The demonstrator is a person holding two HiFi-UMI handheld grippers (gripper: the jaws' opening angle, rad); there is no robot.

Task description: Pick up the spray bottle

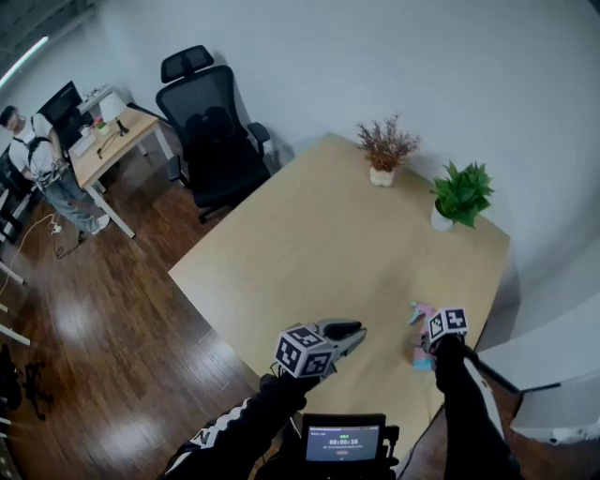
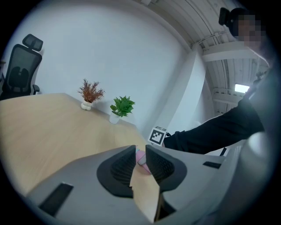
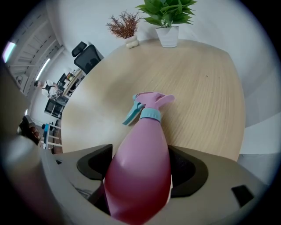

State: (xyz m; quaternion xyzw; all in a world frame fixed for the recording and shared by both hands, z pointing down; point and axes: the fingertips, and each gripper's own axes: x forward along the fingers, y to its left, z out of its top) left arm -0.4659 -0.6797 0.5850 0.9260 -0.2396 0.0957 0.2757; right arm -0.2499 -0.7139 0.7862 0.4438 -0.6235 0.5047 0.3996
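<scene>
a: where is the bottle (image 3: 147, 132) from the claws?

b: right inside the right claw (image 3: 139, 163). its pink body fills the gap, and both pads look pressed to its flanks, so i read that claw as clenched on it.

a: and its long axis?

b: it runs straight out along the jaws. the fat end is toward the camera, and the head (image 3: 151, 101) with its teal trigger (image 3: 131, 115) is at the far end, aimed across the table (image 1: 309, 244) toward the plants (image 3: 167, 13). the grip sits on the body, well behind the neck.

a: is it off the wood?

b: i cannot tell. the head view puts it at the table's near right corner, under the right claw, but no view shows the underside.

a: what about the left claw (image 2: 140, 158)?

b: its jaws stand a narrow slit apart with nothing between them. the bottle shows through that slit, farther off to its right. so the right hand is the nearer one and has the hold.

a: then what does the lift turn on?

b: my guess is the overhang. the head juts forward of the pads, so a straight rise may let that end dip. the squeeze should hold.
</scene>
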